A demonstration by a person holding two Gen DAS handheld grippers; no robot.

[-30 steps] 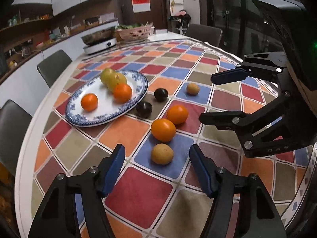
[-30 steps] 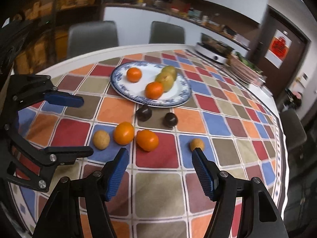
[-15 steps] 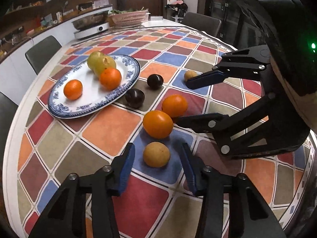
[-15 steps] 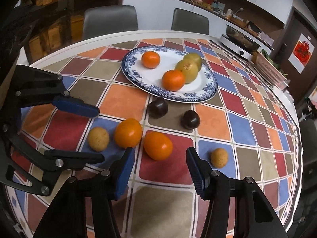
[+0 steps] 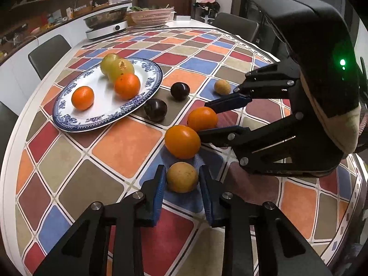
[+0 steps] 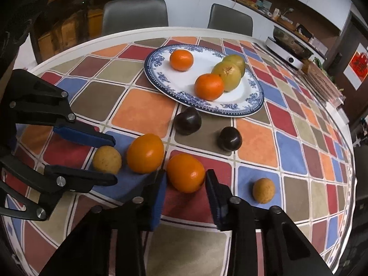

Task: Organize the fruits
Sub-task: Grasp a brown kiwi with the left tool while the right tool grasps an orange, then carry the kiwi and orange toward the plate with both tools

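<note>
A small yellow-brown fruit point(image 5: 182, 177) lies on the checked tablecloth with my left gripper point(image 5: 182, 170) shut on it, blue pads pressed to both sides. My right gripper point(image 6: 186, 174) is closing on an orange point(image 6: 185, 173), and its pads touch the orange left and right. A second orange point(image 5: 182, 141) rests between those two fruits, free. Two dark plums point(image 5: 155, 110) point(image 5: 180, 90) and another small yellow fruit point(image 6: 263, 190) lie loose on the cloth. The blue-rimmed plate point(image 5: 151, 78) carries two oranges and two greenish fruits.
An induction cooker with a pan point(image 5: 105, 26) and a pink basket point(image 5: 150, 16) stand at the table's far end. Grey chairs point(image 6: 134, 15) ring the round table. The table's white edge point(image 5: 13, 138) curves close by on the left.
Both grippers came down and forward over the loose fruit and their jaws narrowed, the left onto the yellow-brown fruit, the right round the orange.
</note>
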